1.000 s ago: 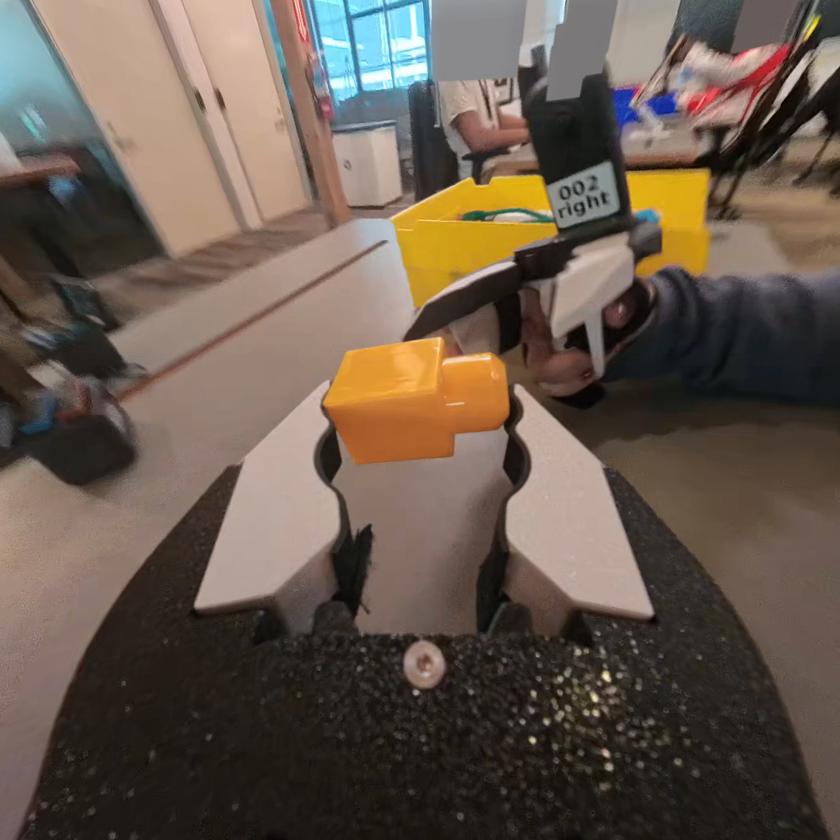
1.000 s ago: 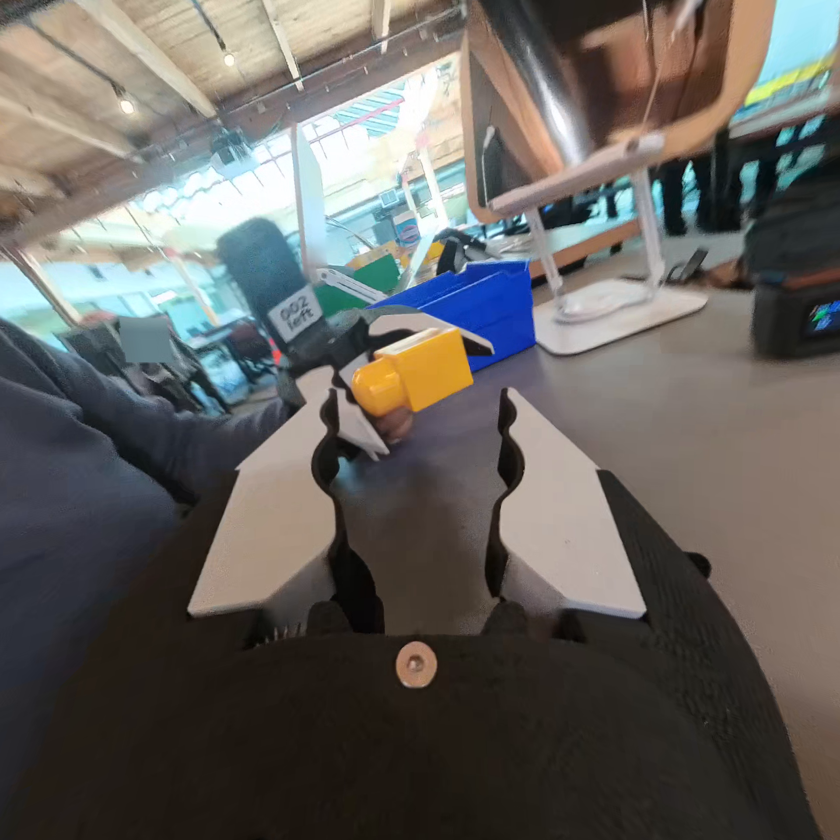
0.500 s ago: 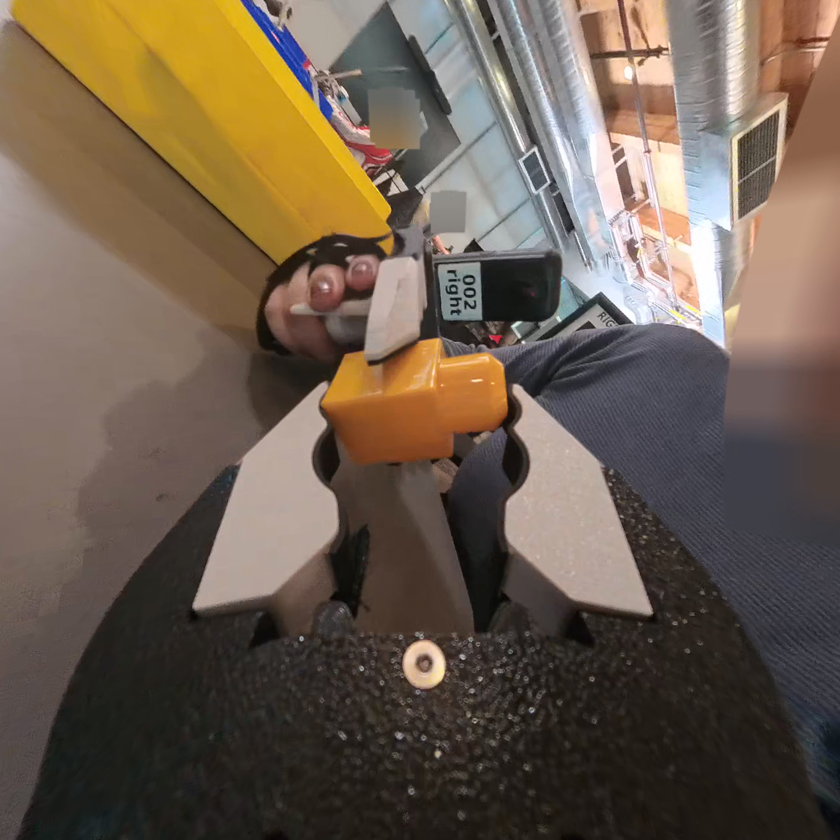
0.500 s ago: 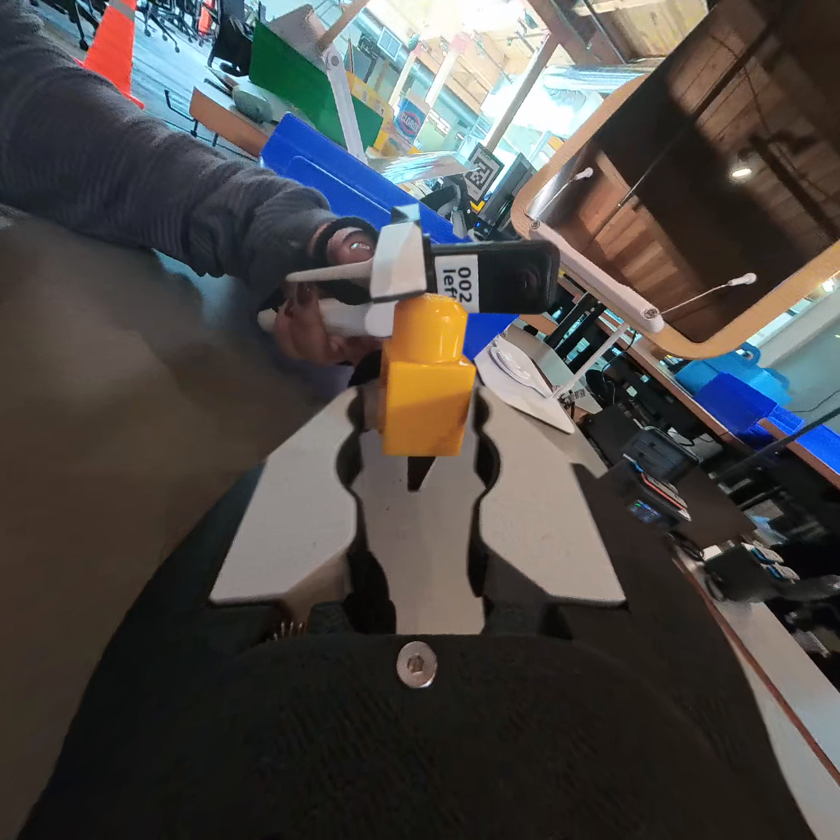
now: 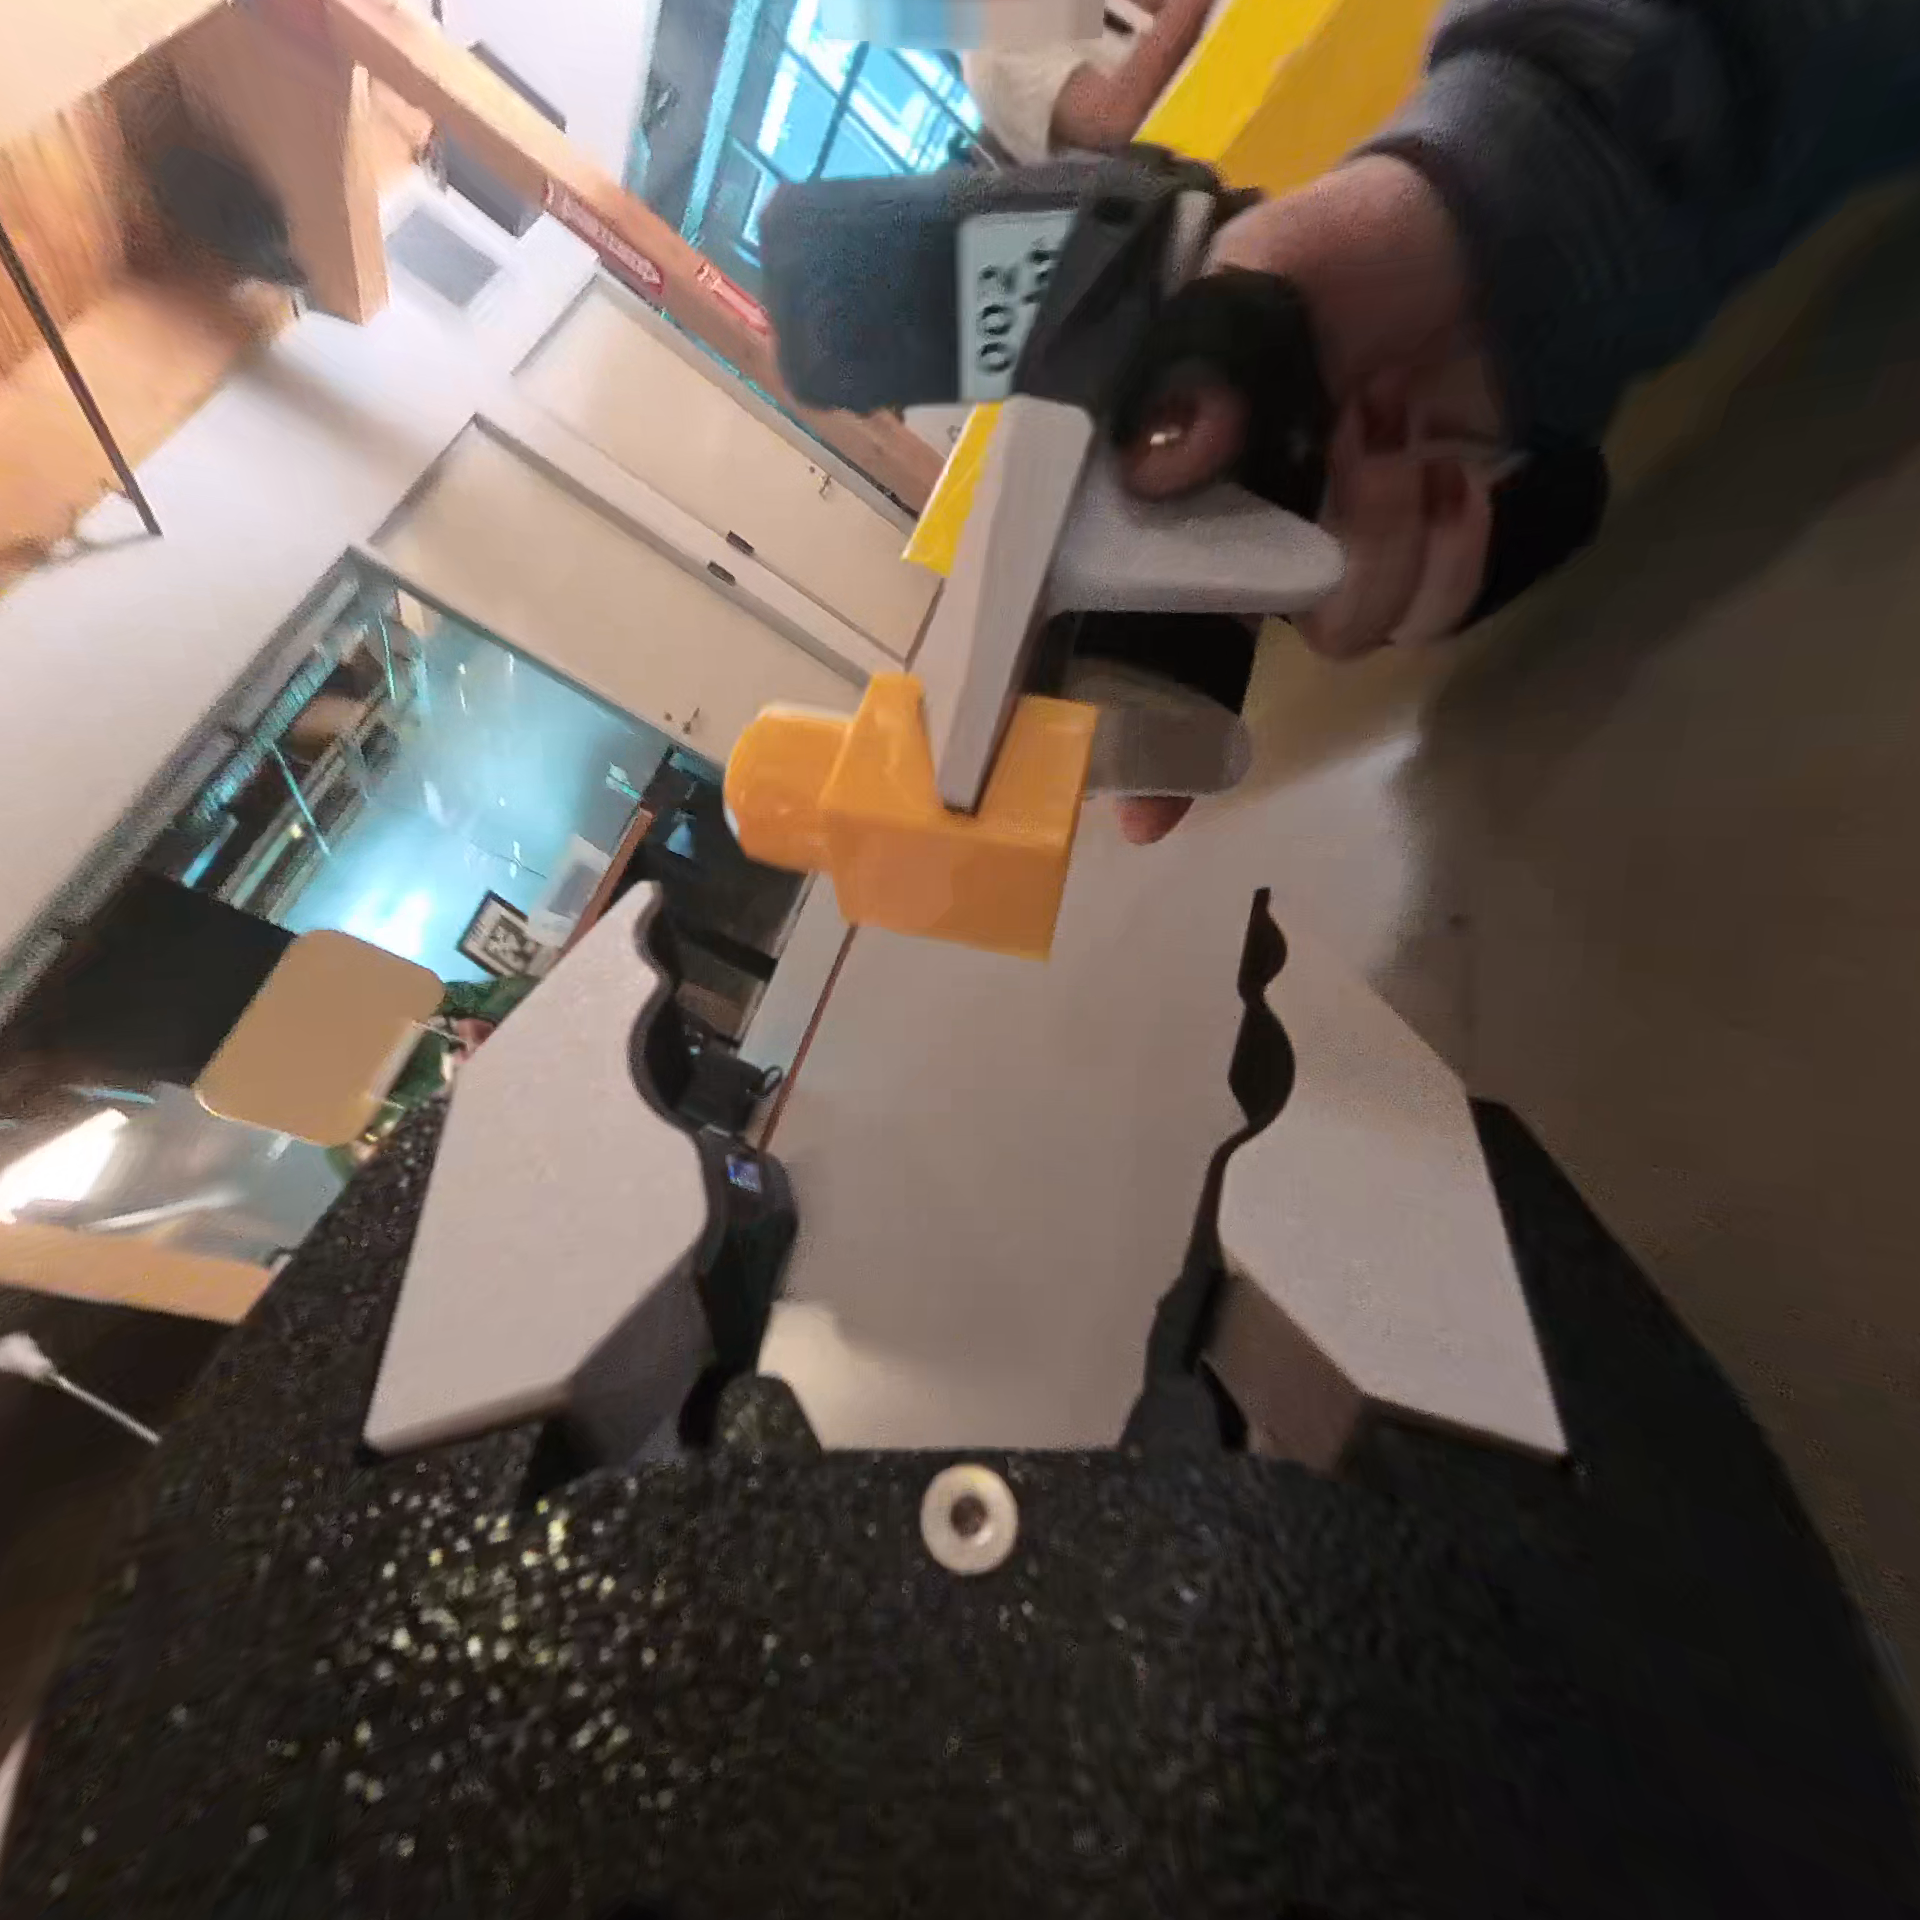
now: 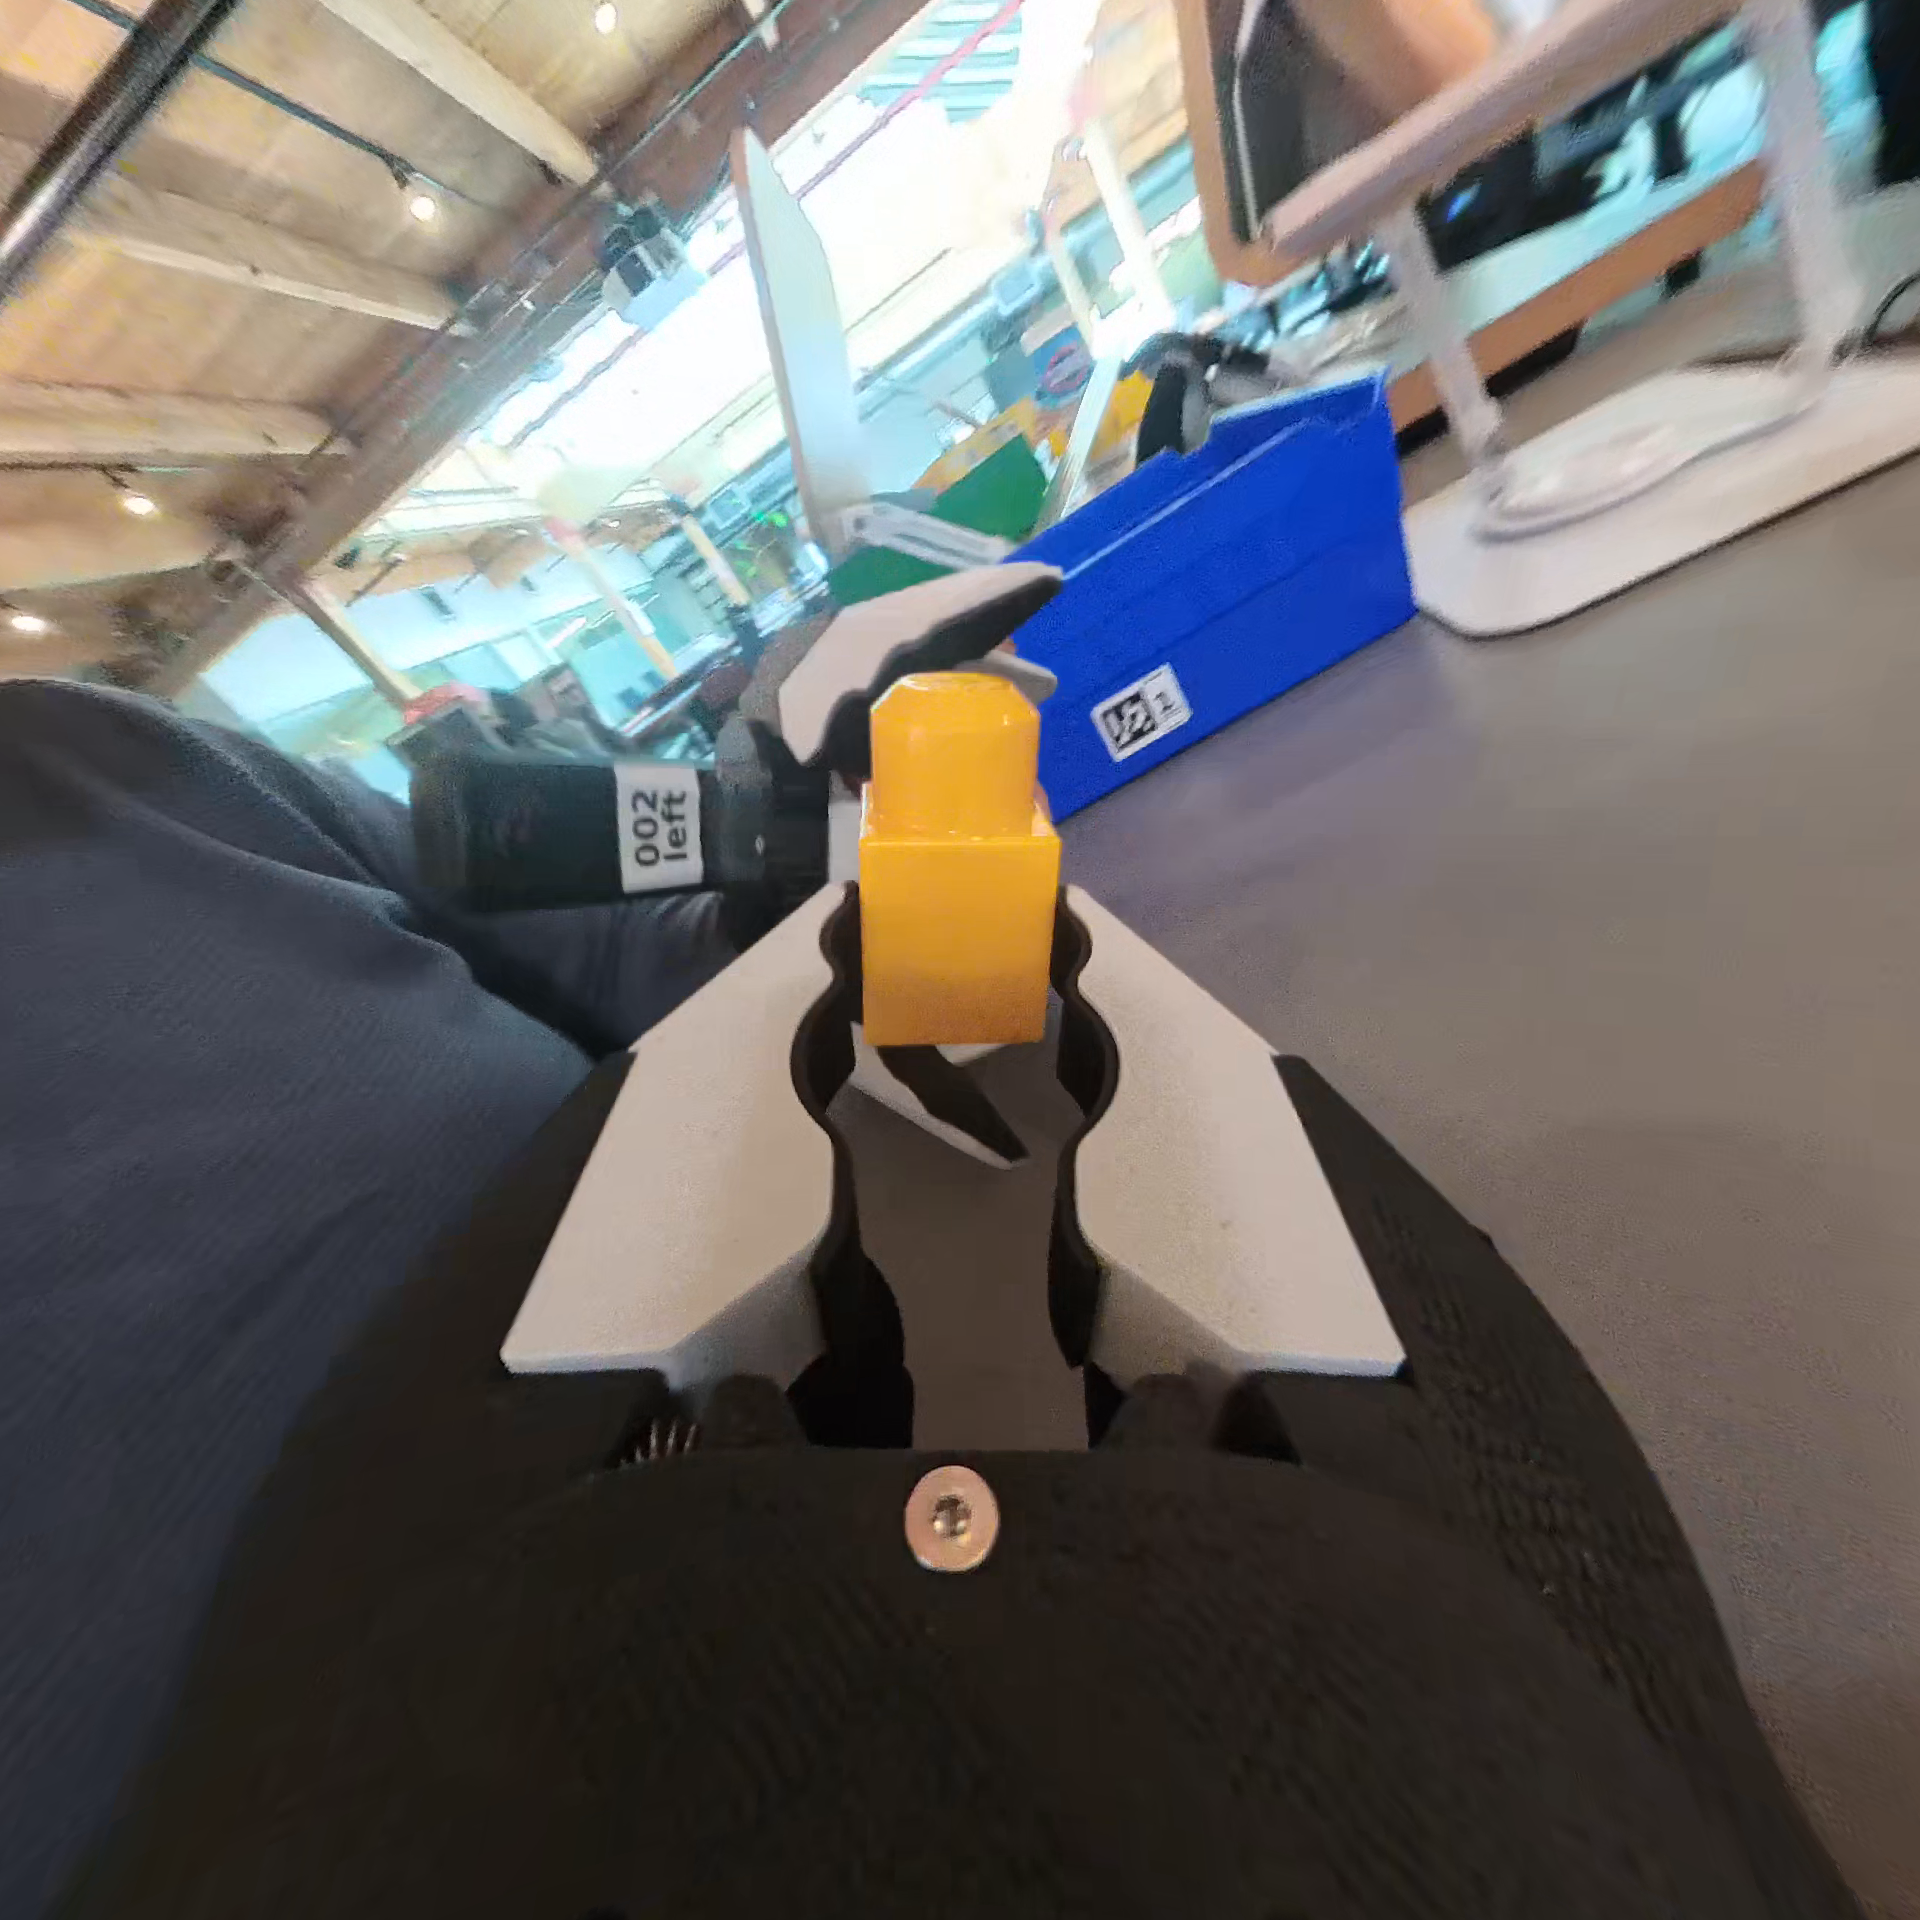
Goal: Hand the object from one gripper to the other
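An orange block (image 6: 954, 790) with a round stud is clamped between the fingers of my right gripper (image 6: 954, 904), stud pointing away from it. In the left wrist view the same block (image 5: 935, 831) sits just beyond my left gripper (image 5: 948, 904), whose jaws stand wide open and apart from it. My right gripper (image 5: 1023, 774) reaches in there from the upper right, one grey finger (image 5: 997, 623) pressed on the block. In the right wrist view my left gripper (image 6: 1023, 873) shows behind the block, its fingers (image 6: 914, 639) spread above and below it.
A blue bin (image 6: 1226, 613) stands on the grey table (image 6: 1455, 935) behind the block, and a white stand base (image 6: 1662, 499) at the far right. A yellow bin (image 5: 1278, 94) is at the top of the left wrist view. A dark sleeve (image 6: 208, 1039) fills the left. Less than 4 cm separates the two grippers' tips.
My left gripper has opened and let go of the orange block. My right gripper stays shut on it. Both views have swung round.
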Motion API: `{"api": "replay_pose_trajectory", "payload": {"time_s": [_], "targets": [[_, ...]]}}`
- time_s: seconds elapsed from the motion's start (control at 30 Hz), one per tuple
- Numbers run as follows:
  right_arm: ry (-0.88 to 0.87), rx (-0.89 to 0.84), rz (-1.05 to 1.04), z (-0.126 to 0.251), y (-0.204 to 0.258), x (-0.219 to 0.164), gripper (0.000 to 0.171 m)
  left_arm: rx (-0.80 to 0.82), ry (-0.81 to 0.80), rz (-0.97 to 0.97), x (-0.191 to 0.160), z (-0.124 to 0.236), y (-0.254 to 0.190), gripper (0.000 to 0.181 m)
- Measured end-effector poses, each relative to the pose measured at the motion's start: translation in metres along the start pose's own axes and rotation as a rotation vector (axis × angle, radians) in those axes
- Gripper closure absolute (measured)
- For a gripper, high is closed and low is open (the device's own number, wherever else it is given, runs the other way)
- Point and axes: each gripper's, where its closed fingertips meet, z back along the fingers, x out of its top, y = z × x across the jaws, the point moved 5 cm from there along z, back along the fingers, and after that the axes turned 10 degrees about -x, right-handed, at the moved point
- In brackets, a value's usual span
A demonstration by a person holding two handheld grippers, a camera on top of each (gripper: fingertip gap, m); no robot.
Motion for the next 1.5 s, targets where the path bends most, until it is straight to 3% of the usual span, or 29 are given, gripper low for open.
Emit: {"api": "replay_pose_trajectory", "payload": {"time_s": [0.1, 0.2, 0.23, 0.3, 0.37, 0.47, 0.53, 0.6, 0.7, 0.87, 0.97, 1.03, 1.13, 1.23, 1.37, 1.5], "targets": [[0.103, 0.033, -0.02, -0.004, 0.002, -0.012, 0.137, -0.022, -0.004, -0.042, 0.001, -0.003, -0.007, 0.088], [0.136, 0.041, -0.003, -0.008, 0.006, -0.017, 0.137, -0.001, -0.03, -0.038, 0.004, 0.0, -0.005, 0.116], [0.128, 0.025, 0.006, -0.009, 0.005, -0.017, 0.137, 0.001, -0.009, -0.035, 0.003, -0.001, -0.004, 0.116], [0.062, -0.096, 0.037, -0.011, -0.004, -0.01, 0.133, 0.053, 0.112, 0.004, -0.008, -0.005, 0.003, 0.116], [-0.019, -0.292, 0.118, -0.011, -0.015, -0.002, 0.108, 0.094, 0.253, -0.004, -0.02, -0.009, 0.007, 0.116], [-0.001, -0.488, 0.291, -0.014, -0.016, -0.002, 0.106, 0.12, 0.314, -0.011, -0.022, -0.012, 0.006, 0.116], [0.029, -0.522, 0.353, -0.018, -0.012, -0.006, 0.11, 0.128, 0.315, 0.001, -0.02, -0.014, 0.005, 0.116], [0.035, -0.507, 0.36, -0.02, -0.008, -0.007, 0.127, 0.13, 0.306, -0.002, -0.021, -0.014, 0.006, 0.116], [0.066, -0.426, 0.3, -0.017, -0.007, -0.007, 0.128, 0.105, 0.248, -0.056, -0.017, -0.014, 0.003, 0.115], [0.117, -0.146, 0.081, -0.007, 0.004, -0.006, 0.129, 0.083, 0.174, -0.124, -0.012, -0.014, -0.002, 0.086], [0.151, 0.081, -0.086, -0.003, 0.016, -0.009, 0.129, 0.054, 0.026, -0.123, 0.004, -0.007, -0.008, 0.103], [0.167, 0.106, -0.078, -0.003, 0.017, -0.012, 0.129, 0.025, 0.018, -0.107, 0.004, -0.006, -0.008, 0.11], [0.104, -0.057, 0.021, -0.006, 0.007, -0.007, 0.128, 0.071, 0.168, -0.08, -0.011, -0.011, -0.001, 0.111], [0.013, -0.365, 0.234, -0.006, -0.007, 0.002, 0.112, 0.094, 0.311, 0.026, -0.026, -0.014, 0.005, 0.111], [0.067, -0.624, 0.519, -0.018, -0.003, -0.004, 0.101, 0.124, 0.419, 0.084, -0.033, -0.014, 0.009, 0.111], [0.087, -0.774, 0.676, -0.027, 0.001, -0.01, 0.107, 0.125, 0.47, 0.055, -0.032, -0.016, 0.005, 0.111]]}}
